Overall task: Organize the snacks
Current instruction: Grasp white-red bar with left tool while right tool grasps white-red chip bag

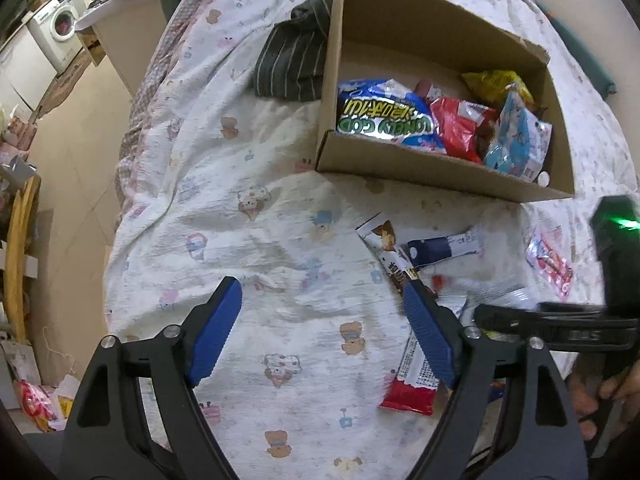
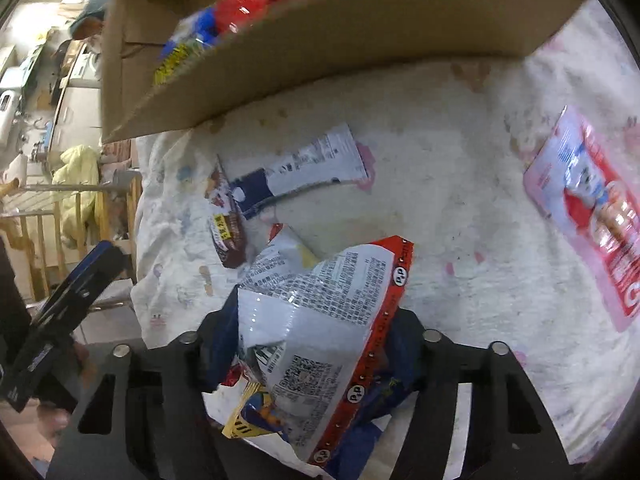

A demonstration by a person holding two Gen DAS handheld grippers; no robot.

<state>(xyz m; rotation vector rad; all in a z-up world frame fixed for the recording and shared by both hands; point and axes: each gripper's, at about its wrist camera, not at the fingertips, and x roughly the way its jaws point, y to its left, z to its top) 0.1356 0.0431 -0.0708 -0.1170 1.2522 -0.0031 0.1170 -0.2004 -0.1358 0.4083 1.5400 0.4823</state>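
A cardboard box (image 1: 440, 180) stands on the bed and holds several snack bags, among them a blue "Lonely God" bag (image 1: 384, 120) and a red bag (image 1: 460, 124). My left gripper (image 1: 320, 328) is open and empty above the sheet. A navy-and-white bar (image 1: 444, 250), a brown chocolate bar (image 1: 390, 256) and a red-ended bar (image 1: 412, 384) lie by its right finger. My right gripper (image 2: 312, 344) is shut on a white, red-edged snack bag (image 2: 316, 320), below the box (image 2: 360, 40). A pink pouch (image 2: 592, 216) lies to its right.
A dark striped cloth (image 1: 292, 64) lies left of the box. The bed's left edge drops to a tiled floor (image 1: 80, 160) with a washing machine (image 1: 56, 32) and a wooden rail (image 2: 60, 208). The right gripper's body (image 1: 560, 320) crosses the left view's lower right.
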